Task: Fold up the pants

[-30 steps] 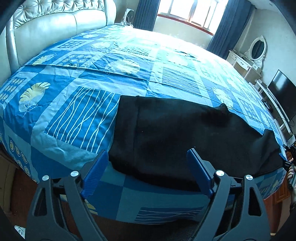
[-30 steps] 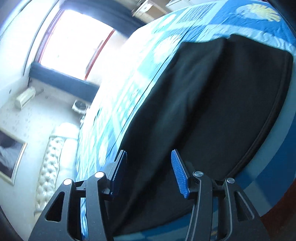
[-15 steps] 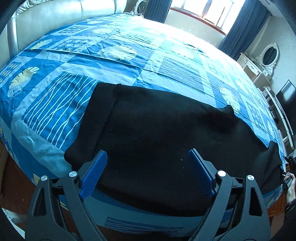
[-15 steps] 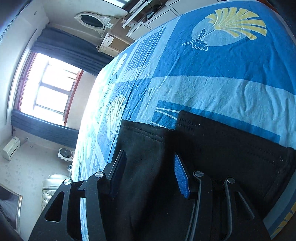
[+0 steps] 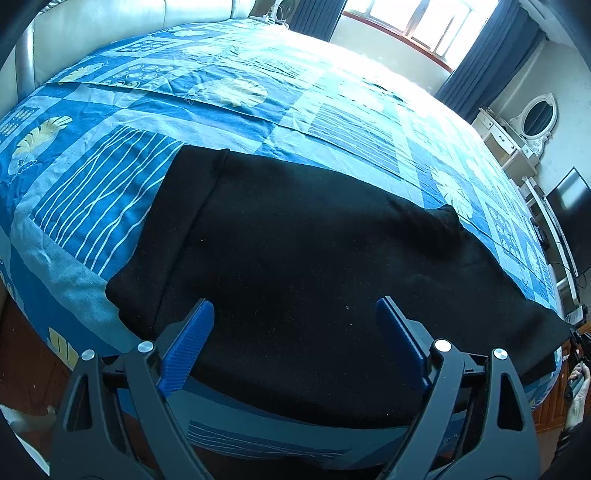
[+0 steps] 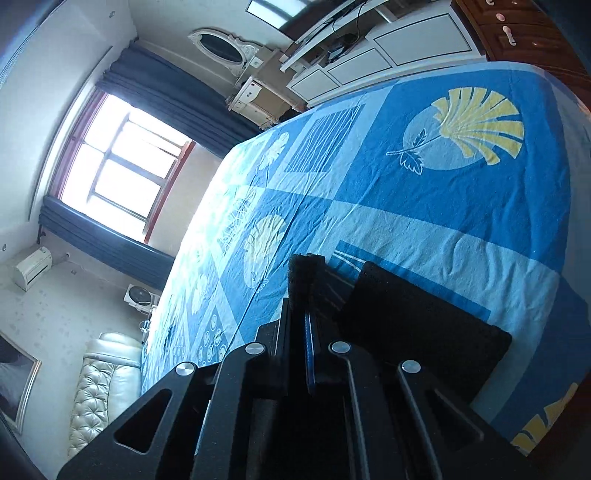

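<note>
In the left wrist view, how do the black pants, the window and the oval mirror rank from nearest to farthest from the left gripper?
1. Black pants: directly under and ahead of the open left gripper, spread on the blue bedspread.
2. Oval mirror: at the right wall, past the bed's far right side.
3. Window: at the far wall, top of the picture.

The mirror and window are fairly close to call.

- The black pants (image 5: 295, 266) lie flat along the near edge of the bed (image 5: 258, 122), stretching from left to right across its blue patterned cover.
- The left gripper (image 5: 294, 317) hangs over the near part of the pants, its blue jaws spread wide with nothing pinched between them.
- A hand (image 5: 576, 387) shows at the far right edge, near the right end of the pants.
- Beyond the bed stand a window (image 5: 424, 22), dark curtains (image 5: 487, 62) and a white dresser (image 5: 517, 136).
</note>
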